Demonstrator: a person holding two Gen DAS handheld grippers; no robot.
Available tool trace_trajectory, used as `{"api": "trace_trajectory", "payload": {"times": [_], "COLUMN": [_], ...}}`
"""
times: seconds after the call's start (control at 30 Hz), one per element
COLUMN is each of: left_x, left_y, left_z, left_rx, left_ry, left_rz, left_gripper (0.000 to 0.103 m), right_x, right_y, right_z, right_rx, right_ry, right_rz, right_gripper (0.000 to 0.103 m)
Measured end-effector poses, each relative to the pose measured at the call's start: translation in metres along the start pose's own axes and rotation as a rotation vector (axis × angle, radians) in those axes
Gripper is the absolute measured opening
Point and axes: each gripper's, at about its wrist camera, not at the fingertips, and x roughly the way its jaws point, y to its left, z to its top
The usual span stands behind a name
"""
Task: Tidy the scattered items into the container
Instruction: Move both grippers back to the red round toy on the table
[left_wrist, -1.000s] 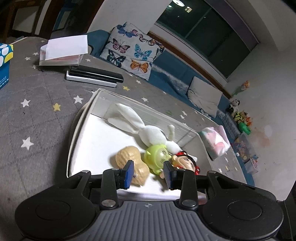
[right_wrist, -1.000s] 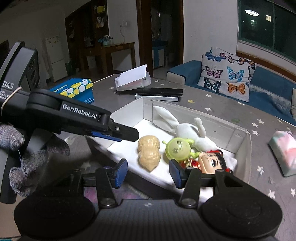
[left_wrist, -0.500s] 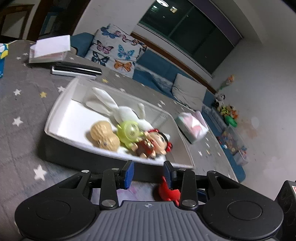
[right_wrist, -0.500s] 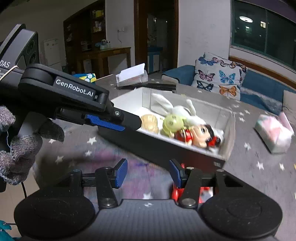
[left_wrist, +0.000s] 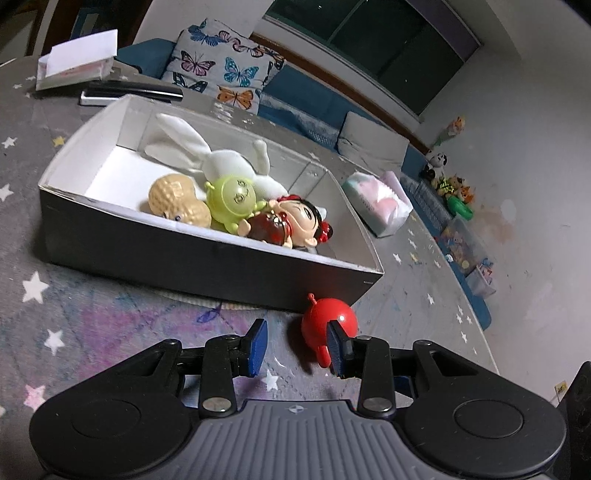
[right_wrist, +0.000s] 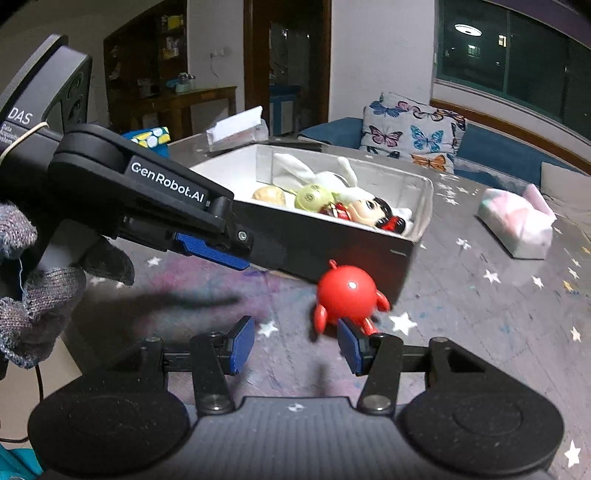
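Currently a round red plastic toy figure (left_wrist: 328, 320) lies on the star-patterned grey table (left_wrist: 92, 325), just outside the near wall of the white-lined dark rectangular box (left_wrist: 207, 254). Left tool (left_wrist: 295, 341): jaws parted, empty; the figure sits just ahead, by the right-hand pad. Right tool (right_wrist: 295, 345): likewise parted, empty, the figure just ahead near its right pad. Box holds plush and plastic toys (left_wrist: 236, 195).

red toy (left_wrist: 328, 319) partly behind claw pad, far toys (left_wrist: 452, 188) indistinct
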Motion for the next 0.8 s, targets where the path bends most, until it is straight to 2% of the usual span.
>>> {"api": "trace_trajectory", "payload": {"times": [0.27,0.3,0.33,0.37,0.8], "left_x": [0.012,0.013,0.014,0.015,0.033], "left_y": [0.0,0.0,0.001,0.002,0.003], "left_z": [0.001,0.002,0.003,0.003,0.011], "left_rx": [-0.018,-0.02,-0.026,-0.034,-0.068], "left_ry": [0.011,0.01,0.01,0.012,0.022], "left_rz": [-0.054,-0.058,-0.063,-0.07,-0.119], "left_gripper": [0.038,0.038,0.038,0.038,0.037], "right_x": [0.007,0.008,0.009,0.01,0.033], "right_y": [-0.013,-0.015,-0.016,-0.017,-0.029], "right_z": [-0.001,-0.001,-0.001,-0.001,0.006], "right_rx": [0.055,0.06,0.065,0.068,0.083], "right_ry": [-0.006,-0.005,-0.006,-0.007,0.012], "right_rz": [-0.02,-0.023,-0.027,-0.031,-0.05], "right_gripper": [0.051,0.052,0.059,0.062,0.062]}}
